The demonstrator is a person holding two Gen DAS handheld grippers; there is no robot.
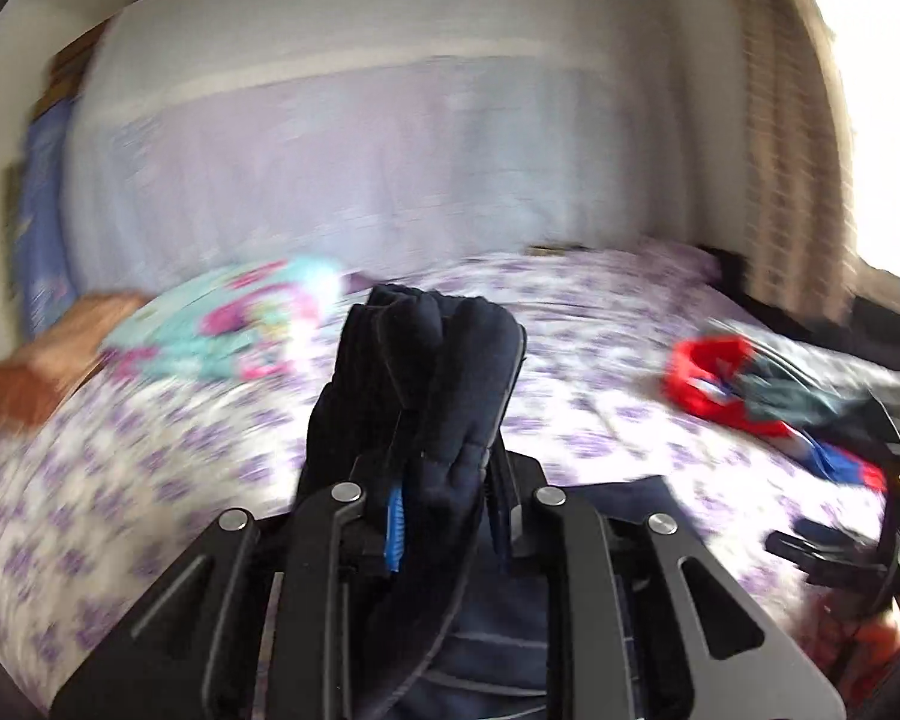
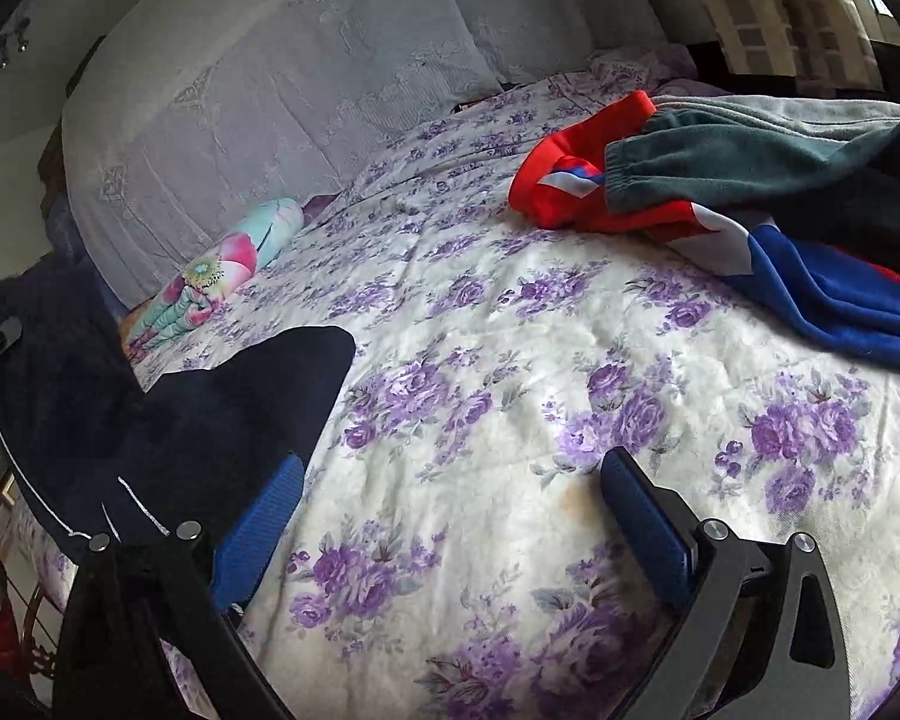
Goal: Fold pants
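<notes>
- Navy pants (image 1: pixel 426 360), one pair: dark, soft, fleecy cloth, bunched into thick rounded folds and lifted off the bed; thin pale piping (image 2: pixel 6 456) runs along the seam in the right wrist view, where the cloth hangs at the left with one end lying on the bedspread.
- Left gripper (image 1: pixel 435 516), one: black metal linkage, blue ribbed pads (image 1: pixel 393 531); clenched on the bunched pants, which stand up between its fingers.
- Right gripper (image 2: pixel 450 516), one: same build, jaws spread wide, nothing between them; poised over the bedspread, its left pad (image 2: pixel 264 516) just beside the pants' edge.
- Bedspread (image 2: pixel 510 360), one: white, quilted, printed with purple roses.
- Loose garments, a heap at the right: one red, white and blue piece (image 2: pixel 570 192), one dark green fleece piece (image 2: pixel 750 168).
- Folded item (image 2: pixel 222 270), one: turquoise with pink flowers, near the headboard.
- Headboard cover (image 2: pixel 270 90), one: pale grey, lacy.
</notes>
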